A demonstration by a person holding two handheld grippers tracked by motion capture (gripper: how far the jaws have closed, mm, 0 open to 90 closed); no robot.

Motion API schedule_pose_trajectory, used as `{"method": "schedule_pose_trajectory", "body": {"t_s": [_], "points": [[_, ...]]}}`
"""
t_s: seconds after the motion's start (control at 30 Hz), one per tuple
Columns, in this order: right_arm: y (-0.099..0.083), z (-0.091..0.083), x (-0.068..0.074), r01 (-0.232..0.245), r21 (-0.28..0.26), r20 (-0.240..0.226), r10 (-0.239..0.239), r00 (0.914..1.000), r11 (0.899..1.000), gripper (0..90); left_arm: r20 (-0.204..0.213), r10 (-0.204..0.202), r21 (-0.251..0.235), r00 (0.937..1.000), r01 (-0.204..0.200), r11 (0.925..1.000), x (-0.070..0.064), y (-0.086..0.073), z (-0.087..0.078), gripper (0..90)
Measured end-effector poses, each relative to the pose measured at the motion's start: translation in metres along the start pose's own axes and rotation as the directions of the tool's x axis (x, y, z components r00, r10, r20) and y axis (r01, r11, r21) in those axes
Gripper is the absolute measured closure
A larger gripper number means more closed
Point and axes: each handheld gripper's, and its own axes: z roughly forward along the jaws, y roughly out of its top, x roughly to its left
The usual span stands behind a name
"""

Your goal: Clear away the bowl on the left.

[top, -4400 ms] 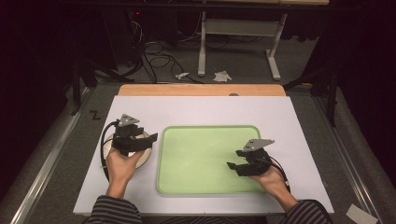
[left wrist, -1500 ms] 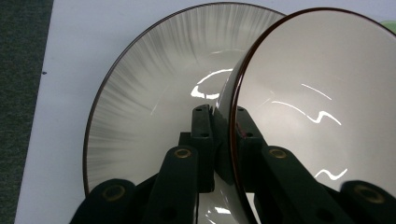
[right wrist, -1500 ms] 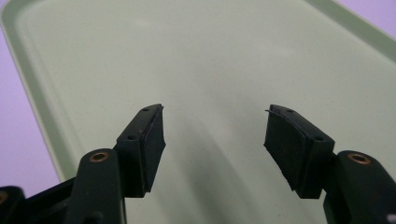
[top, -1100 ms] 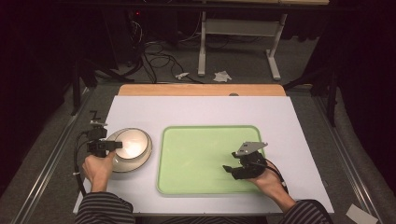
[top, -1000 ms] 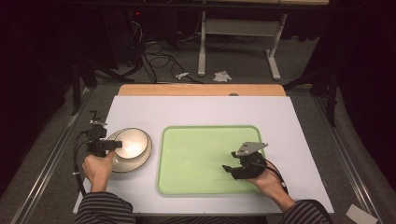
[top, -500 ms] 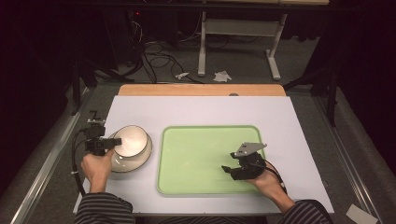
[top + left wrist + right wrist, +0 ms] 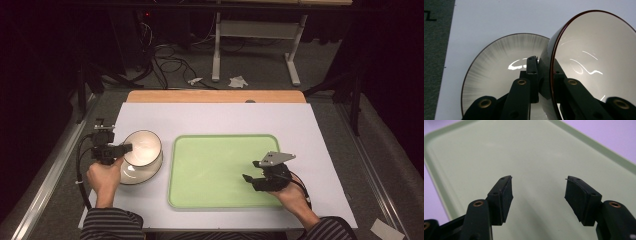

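Note:
A white bowl (image 7: 144,148) with a dark rim is tilted up above a white plate (image 7: 131,175) at the table's left. My left gripper (image 7: 121,148) is shut on the bowl's rim (image 7: 551,75), one jaw inside and one outside. The plate (image 7: 496,72) lies flat under it on the white table. A light green tray (image 7: 222,170) lies in the middle of the table. My right gripper (image 7: 248,177) hovers open over the tray's right part, and the bare tray floor (image 7: 536,157) shows between its jaws.
The white table top (image 7: 225,117) has a wooden strip (image 7: 215,96) along its far edge. Beyond it on the floor are cables, crumpled paper (image 7: 238,81) and a grey stand (image 7: 255,30). Metal rails run along both table sides.
The left gripper went from resting over the plate to clamping the bowl's rim, and has tilted and lifted the bowl off the plate. The right gripper has barely moved.

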Motion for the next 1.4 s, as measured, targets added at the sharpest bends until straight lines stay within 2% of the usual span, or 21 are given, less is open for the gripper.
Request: {"method": "schedule_pose_trajectory", "body": {"t_s": [0.03, 0.1, 0.17, 0.23, 0.27, 0.33, 0.37, 0.43, 0.57, 0.63, 0.77, 0.93, 1.0, 1.13, 1.3, 1.4], "points": [[0.000, 0.000, -0.001, -0.012, -0.007, -0.018, 0.012, 0.9998, 1.000, 40.3, 0.013, -0.014, 0.000, 0.9998, 0.014, 0.9999, -0.001, 0.000, -0.001, 82.5], [0.000, 0.000, -0.004, -0.065, -0.030, -0.082, 0.063, 0.9947, 0.997, 40.2, 0.025, -0.019, 0.010, 0.9995, 0.019, 0.9998, -0.002, 0.001, -0.002, 82.5], [0.001, 0.001, -0.005, -0.057, -0.038, -0.080, 0.054, 0.9953, 0.998, 40.3, 0.017, -0.017, 0.005, 0.9997, 0.017, 0.9998, -0.002, 0.003, 0.001, 82.5], [0.000, 0.001, -0.008, -0.076, -0.026, -0.100, 0.073, 0.9923, 0.997, 40.0, 0.011, -0.017, -0.006, 0.9998, 0.017, 0.9998, -0.005, 0.006, 0.001, 82.5], [0.000, 0.001, -0.008, -0.077, -0.020, -0.097, 0.075, 0.9925, 0.997, 40.0, 0.032, -0.020, 0.006, 0.9993, 0.020, 0.9998, -0.008, 0.006, -0.001, 82.5], [-0.001, 0.000, -0.006, -0.077, -0.027, -0.082, 0.074, 0.9939, 0.997, 40.1, 0.046, -0.023, 0.009, 0.9987, 0.023, 0.9997, -0.011, 0.005, -0.003, 82.5], [-0.001, 0.000, -0.006, -0.069, -0.028, -0.082, 0.066, 0.9944, 0.997, 40.1, 0.049, -0.023, 0.007, 0.9985, 0.022, 0.9997, -0.013, 0.004, -0.003, 82.5], [0.000, 0.000, -0.002, -0.042, -0.026, -0.052, 0.041, 0.9978, 0.999, 40.2, 0.051, 0.003, 0.019, 0.9987, -0.003, 0.9998, -0.017, 0.002, -0.004, 82.5], [0.000, 0.001, 0.000, -0.009, -0.016, -0.025, 0.008, 0.9997, 1.000, 40.2, 0.088, 0.006, 0.038, 0.9961, -0.010, 0.9992, -0.029, -0.001, -0.005, 82.5], [0.000, 0.001, 0.000, -0.002, -0.013, -0.008, 0.002, 1.0000, 1.000, 40.2, 0.110, 0.023, 0.051, 0.9937, -0.029, 0.9983, -0.038, -0.003, -0.005, 82.5], [0.000, 0.001, -0.001, -0.001, -0.012, -0.005, 0.001, 1.0000, 1.000, 40.2, 0.145, 0.049, 0.081, 0.9882, -0.061, 0.9949, -0.053, -0.012, -0.006, 82.5], [-0.002, -0.005, 0.001, -0.003, -0.025, 0.023, 0.004, 0.9997, 1.000, 40.5, 0.177, 0.053, 0.100, 0.9827, -0.072, 0.9924, -0.061, -0.019, -0.011, 82.4], [-0.003, -0.009, 0.002, 0.008, -0.043, 0.057, -0.006, 0.9984, 0.999, 40.8, 0.193, 0.051, 0.106, 0.9798, -0.073, 0.9917, -0.065, -0.020, -0.010, 82.5], [-0.005, -0.014, 0.000, -0.006, -0.066, 0.083, 0.012, 0.9965, 0.998, 41.2, 0.222, 0.031, 0.123, 0.9745, -0.060, 0.9907, -0.074, -0.023, -0.005, 82.5], [-0.009, -0.014, -0.002, -0.018, -0.041, 0.078, 0.022, 0.9967, 0.999, 41.1, 0.245, 0.054, 0.153, 0.9680, -0.093, 0.9838, -0.085, -0.028, 0.001, 82.5], [-0.009, -0.014, 0.001, 0.015, -0.020, 0.087, -0.014, 0.9961, 1.000, 41.3, 0.256, 0.054, 0.172, 0.9651, -0.101, 0.9798, -0.090, -0.032, 0.004, 82.5]]}}
